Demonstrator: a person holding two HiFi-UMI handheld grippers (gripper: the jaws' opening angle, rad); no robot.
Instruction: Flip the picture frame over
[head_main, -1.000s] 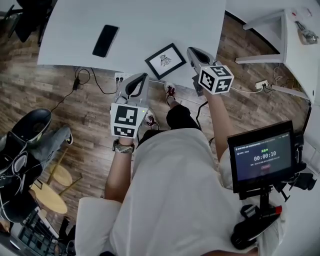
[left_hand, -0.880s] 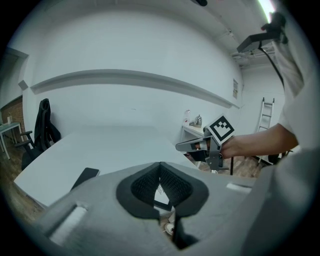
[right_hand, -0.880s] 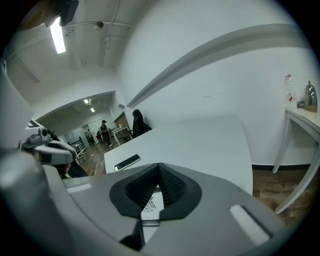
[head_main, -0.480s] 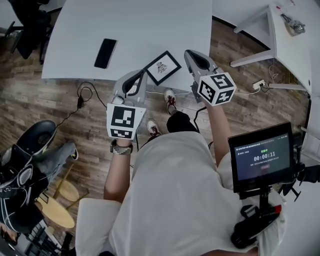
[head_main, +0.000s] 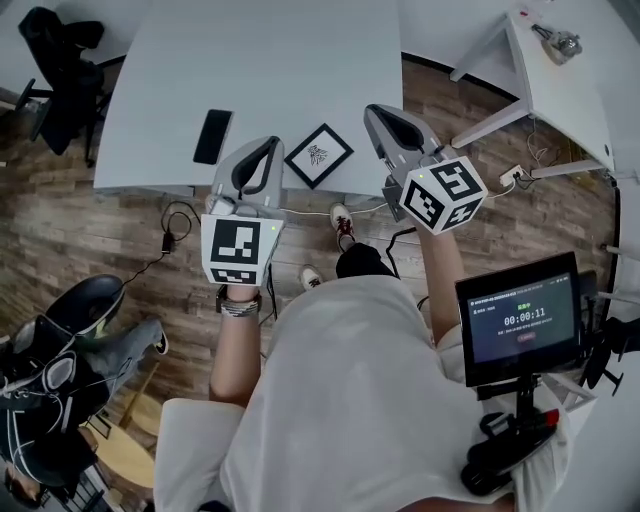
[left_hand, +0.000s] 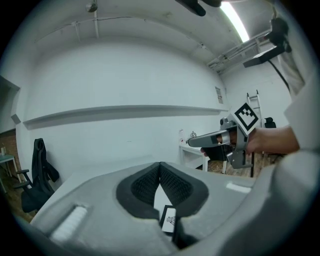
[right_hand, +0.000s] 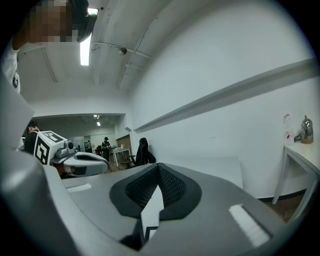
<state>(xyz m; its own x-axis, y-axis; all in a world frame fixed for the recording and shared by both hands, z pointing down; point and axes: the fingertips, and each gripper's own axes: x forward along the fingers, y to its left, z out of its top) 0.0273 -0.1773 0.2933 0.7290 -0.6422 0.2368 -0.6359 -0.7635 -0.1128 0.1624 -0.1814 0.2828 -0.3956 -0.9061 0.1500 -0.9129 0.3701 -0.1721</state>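
Observation:
The picture frame (head_main: 318, 155), black-edged with a white mat and a small dark drawing, lies face up near the front edge of the white table (head_main: 300, 60). My left gripper (head_main: 270, 145) is held in the air just left of it, shut with nothing in it. My right gripper (head_main: 380, 112) hovers just right of the frame, also shut and empty. Neither touches the frame. In the left gripper view the pads meet at the left gripper (left_hand: 160, 165), and the frame (left_hand: 168, 220) shows below them. In the right gripper view the right gripper (right_hand: 159, 167) has its pads together.
A black phone (head_main: 212, 136) lies on the table left of the frame. A black chair (head_main: 55, 40) stands at the far left. A second white table (head_main: 560, 95) with a metal object (head_main: 560, 42) is at the right. A timer screen (head_main: 520, 318) sits by my right side.
Both grippers have risen from below the table's front edge to either side of the frame. More of the tabletop has come into view. The frame has not moved on the table.

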